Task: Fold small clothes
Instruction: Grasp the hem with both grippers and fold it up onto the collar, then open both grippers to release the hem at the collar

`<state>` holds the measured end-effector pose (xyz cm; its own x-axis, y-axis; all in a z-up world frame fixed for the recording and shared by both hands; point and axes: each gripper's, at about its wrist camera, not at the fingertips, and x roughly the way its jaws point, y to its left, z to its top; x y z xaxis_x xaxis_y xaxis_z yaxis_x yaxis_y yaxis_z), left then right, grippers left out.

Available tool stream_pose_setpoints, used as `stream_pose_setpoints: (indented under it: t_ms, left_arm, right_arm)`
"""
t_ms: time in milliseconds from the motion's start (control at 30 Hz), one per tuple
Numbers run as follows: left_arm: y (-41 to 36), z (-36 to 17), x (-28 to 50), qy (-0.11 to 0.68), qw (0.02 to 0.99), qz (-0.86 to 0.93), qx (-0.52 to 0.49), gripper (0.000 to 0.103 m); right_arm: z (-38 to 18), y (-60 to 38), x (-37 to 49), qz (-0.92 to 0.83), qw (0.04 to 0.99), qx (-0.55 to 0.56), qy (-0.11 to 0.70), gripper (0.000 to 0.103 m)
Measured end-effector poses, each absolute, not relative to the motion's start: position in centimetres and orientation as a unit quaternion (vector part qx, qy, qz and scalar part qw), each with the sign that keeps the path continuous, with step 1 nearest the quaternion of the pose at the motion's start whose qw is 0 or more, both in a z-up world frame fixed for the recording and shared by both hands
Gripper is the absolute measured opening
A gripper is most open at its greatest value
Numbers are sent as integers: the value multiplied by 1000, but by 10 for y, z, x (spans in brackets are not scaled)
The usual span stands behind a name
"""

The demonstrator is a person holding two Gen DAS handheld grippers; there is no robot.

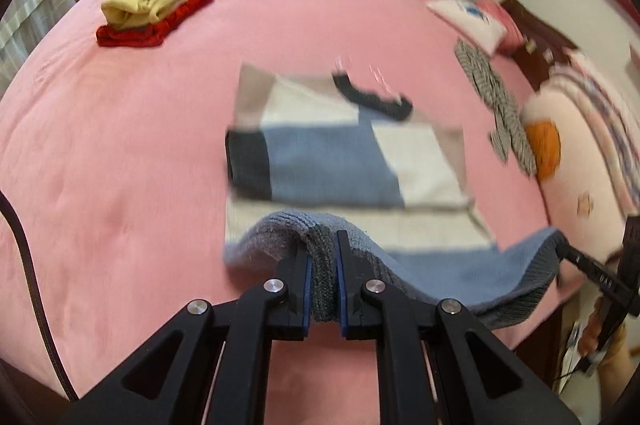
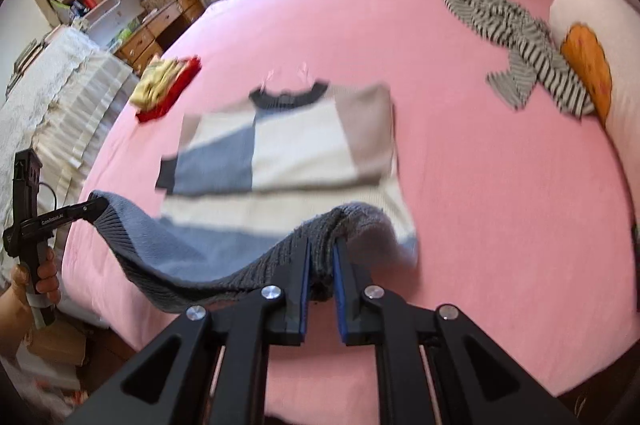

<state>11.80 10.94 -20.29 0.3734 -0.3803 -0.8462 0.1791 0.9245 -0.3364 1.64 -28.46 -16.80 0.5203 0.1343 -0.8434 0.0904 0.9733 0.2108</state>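
Both our grippers lift the sweater's ribbed hem off the pink bed.

Left wrist: our left gripper [image 1: 323, 269] has its jaws clamped on the sweater [image 1: 344, 161], folded sleeves lying across its chest; the right gripper [image 1: 568, 252] pinches the far corner. Right wrist: our right gripper [image 2: 322, 265] bites the hem, the bed [image 2: 500, 185] below, a striped garment [image 2: 520, 45] well apart.
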Motion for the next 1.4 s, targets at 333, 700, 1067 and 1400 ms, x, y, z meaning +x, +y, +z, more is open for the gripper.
stream_pose_setpoints:
  t_ms: [333, 700, 1067, 1400]
  left_arm:
    - [91, -205, 244, 527, 836, -112, -101, 7]
    - [66, -267, 353, 565, 817, -55, -100, 7]
    - [48, -323, 403, 600, 794, -32, -92, 11]
    - [43, -326, 412, 608, 784, -54, -111, 30]
  right_arm:
    - [-156, -309, 130, -24, 890, 126, 437, 10]
    - [-218, -329, 253, -67, 881, 121, 453, 10]
    - [-282, -345, 307, -96, 858, 126, 489, 10]
    - [-280, -344, 312, -144, 864, 87, 475, 48]
